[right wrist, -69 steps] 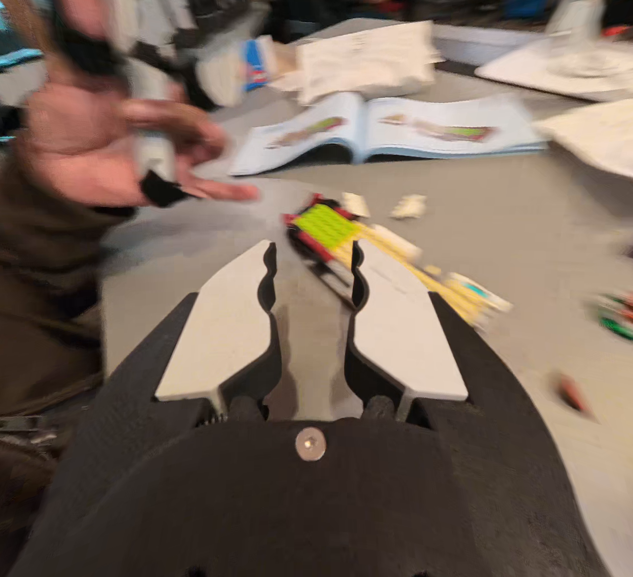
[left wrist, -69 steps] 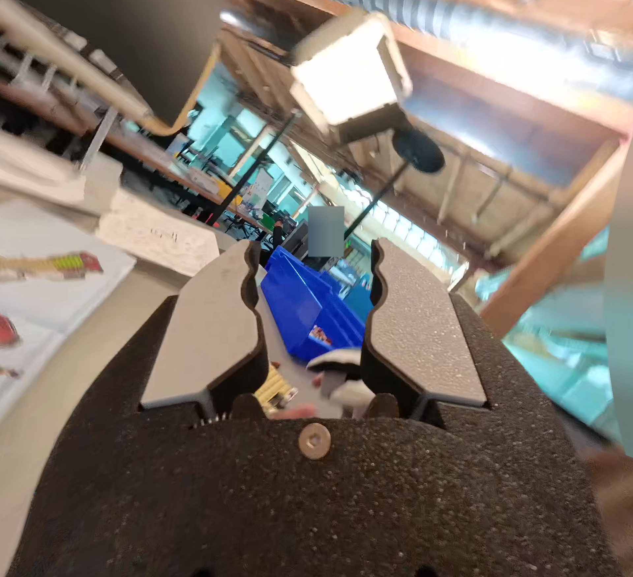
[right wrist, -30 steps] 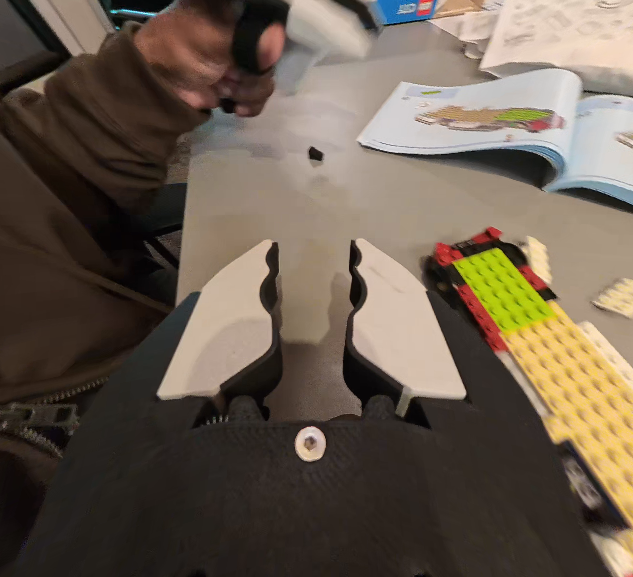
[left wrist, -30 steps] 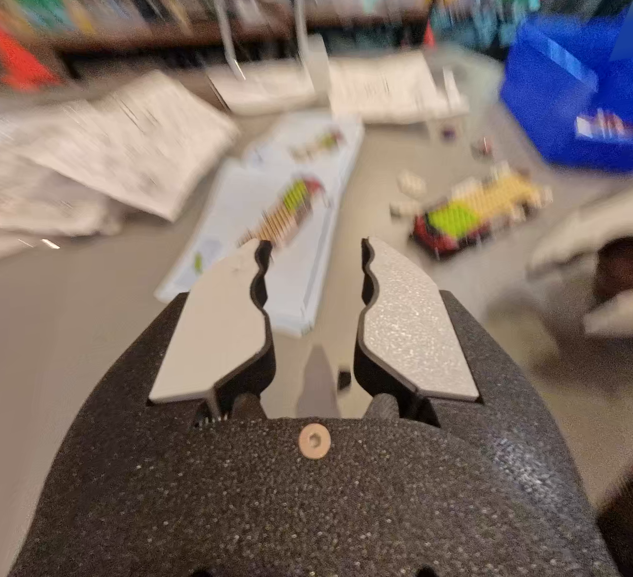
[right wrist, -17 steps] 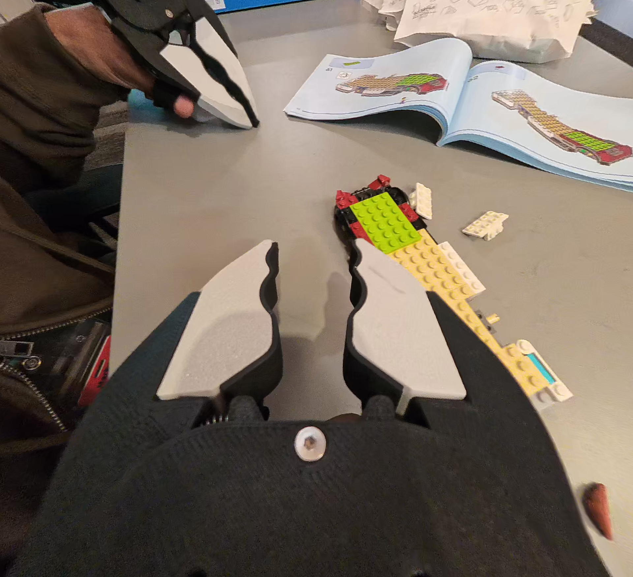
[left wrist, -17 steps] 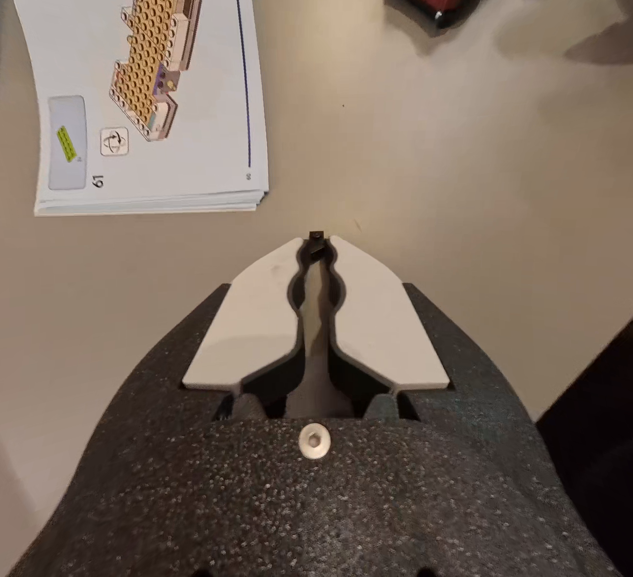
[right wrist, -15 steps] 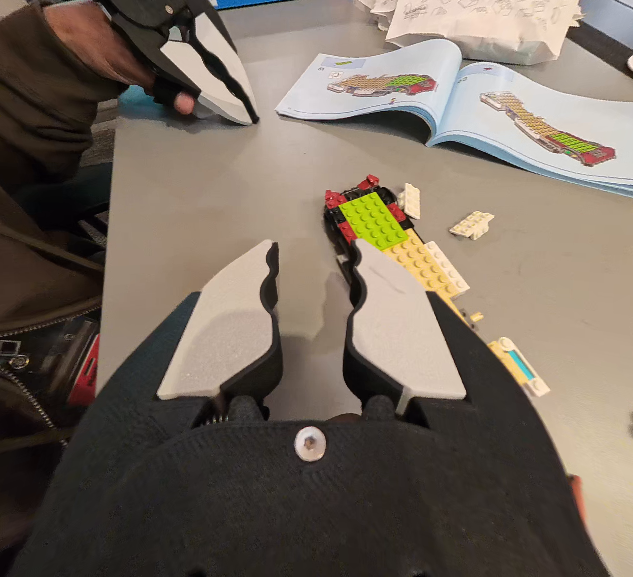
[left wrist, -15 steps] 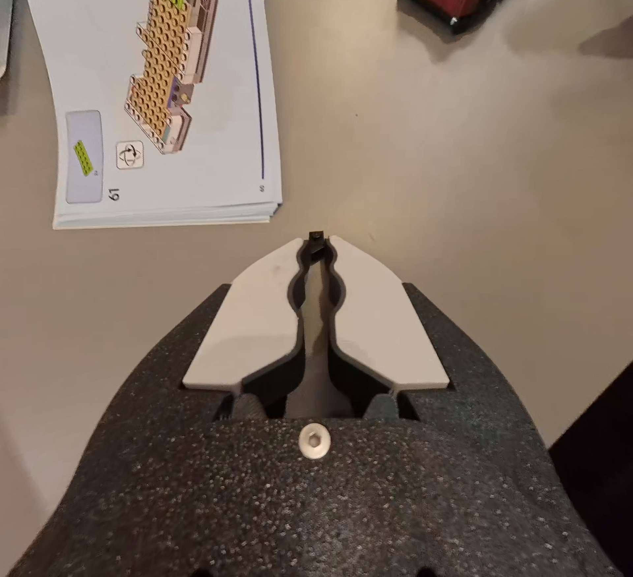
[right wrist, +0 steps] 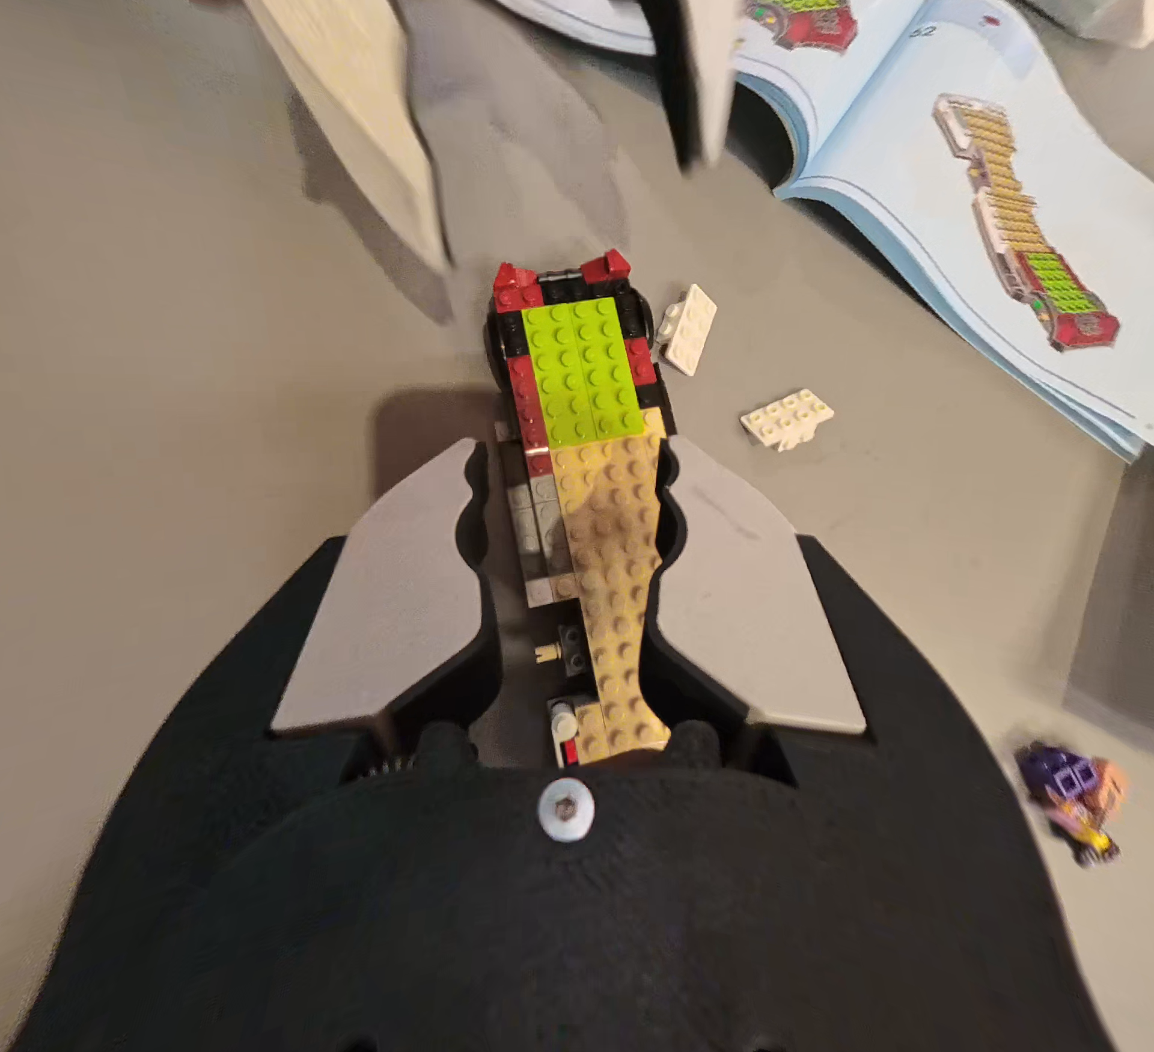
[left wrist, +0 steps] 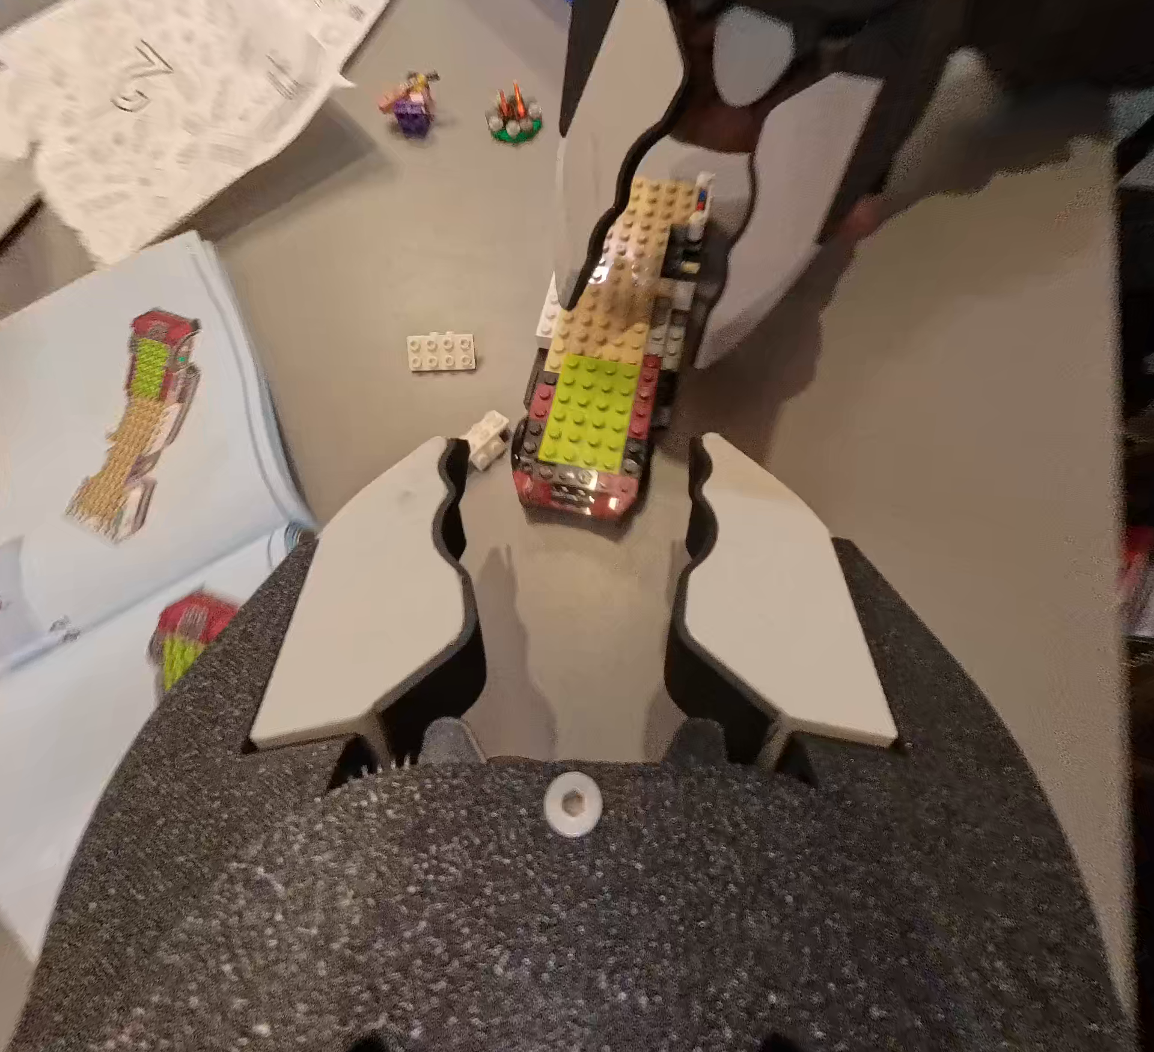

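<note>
Two grippers face each other over a long brick-built vehicle (right wrist: 587, 397) lying on the grey table (right wrist: 187, 397). Nearest, the right gripper (right wrist: 569, 463) tilts down, fingers apart astride the vehicle's tan rear; whether the pads press it cannot be told. Beyond the red front, the left gripper (left wrist: 573, 463) hangs spread and bare. White plates (right wrist: 687, 329) lie beside the vehicle, an open instruction booklet (right wrist: 937, 147) farther off.

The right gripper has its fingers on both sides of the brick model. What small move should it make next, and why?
Probably close the right gripper on the brick model: its fingers straddle the tan section, yet a gap seems to show at one pad. The left gripper is open and empty near the red end.
</note>
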The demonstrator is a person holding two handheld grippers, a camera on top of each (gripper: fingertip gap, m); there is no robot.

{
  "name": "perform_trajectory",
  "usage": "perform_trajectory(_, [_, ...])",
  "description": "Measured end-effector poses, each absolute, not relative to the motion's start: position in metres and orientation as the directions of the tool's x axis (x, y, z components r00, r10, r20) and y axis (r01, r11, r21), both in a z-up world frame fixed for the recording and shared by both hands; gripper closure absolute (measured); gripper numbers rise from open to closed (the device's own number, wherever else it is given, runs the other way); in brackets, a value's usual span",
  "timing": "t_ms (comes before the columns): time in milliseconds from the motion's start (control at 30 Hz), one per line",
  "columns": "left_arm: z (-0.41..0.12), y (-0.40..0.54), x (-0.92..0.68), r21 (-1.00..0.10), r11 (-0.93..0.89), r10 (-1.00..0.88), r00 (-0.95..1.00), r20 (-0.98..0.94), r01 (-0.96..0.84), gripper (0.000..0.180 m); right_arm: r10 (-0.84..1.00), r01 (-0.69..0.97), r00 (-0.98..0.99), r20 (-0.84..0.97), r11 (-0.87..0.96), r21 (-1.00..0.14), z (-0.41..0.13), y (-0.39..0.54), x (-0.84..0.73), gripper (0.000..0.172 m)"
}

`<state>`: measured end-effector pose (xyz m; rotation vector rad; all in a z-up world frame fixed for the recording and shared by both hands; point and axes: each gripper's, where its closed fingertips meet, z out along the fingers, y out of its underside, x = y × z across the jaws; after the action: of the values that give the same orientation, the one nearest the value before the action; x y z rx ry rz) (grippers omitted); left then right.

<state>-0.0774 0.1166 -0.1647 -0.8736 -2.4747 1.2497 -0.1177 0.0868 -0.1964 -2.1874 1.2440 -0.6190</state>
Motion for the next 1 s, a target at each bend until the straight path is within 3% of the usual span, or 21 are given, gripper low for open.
perform_trajectory(100, [-0.203, 0.097, -0.09, -0.713, 0.511, 0.674, -0.739, -0.014, 0.48, 0.108, -0.86, -0.627, 0.5, 0.098, -0.438, -0.644, -0.204, 0.091, -0.117, 0.12])
perform_trajectory(233, [-0.218, 0.095, -0.099, -0.703, 0.458, 0.729, -0.682, -0.052, 0.544, 0.116, -0.856, -0.607, 0.504, 0.113, -0.444, -0.659, -0.212, 0.092, -0.123, 0.124])
perform_trajectory(533, [-0.219, 0.104, -0.109, -0.73, 0.435, 0.745, -0.666, -0.037, 0.527, 0.119, -0.843, -0.566, 0.512, 0.162, -0.474, -0.675, -0.199, 0.095, -0.127, 0.124])
perform_trajectory(667, [-0.219, 0.117, -0.128, -0.738, 0.385, 0.802, -0.596, -0.03, 0.554, 0.119, -0.81, -0.588, 0.572, 0.125, -0.512, -0.626, -0.207, 0.107, -0.138, 0.118])
perform_trajectory(1000, [-0.218, 0.132, -0.138, -0.745, 0.37, 0.818, -0.575, -0.021, 0.555, 0.119, -0.799, -0.621, 0.601, -0.005, -0.463, -0.633, -0.213, 0.126, -0.145, 0.12])
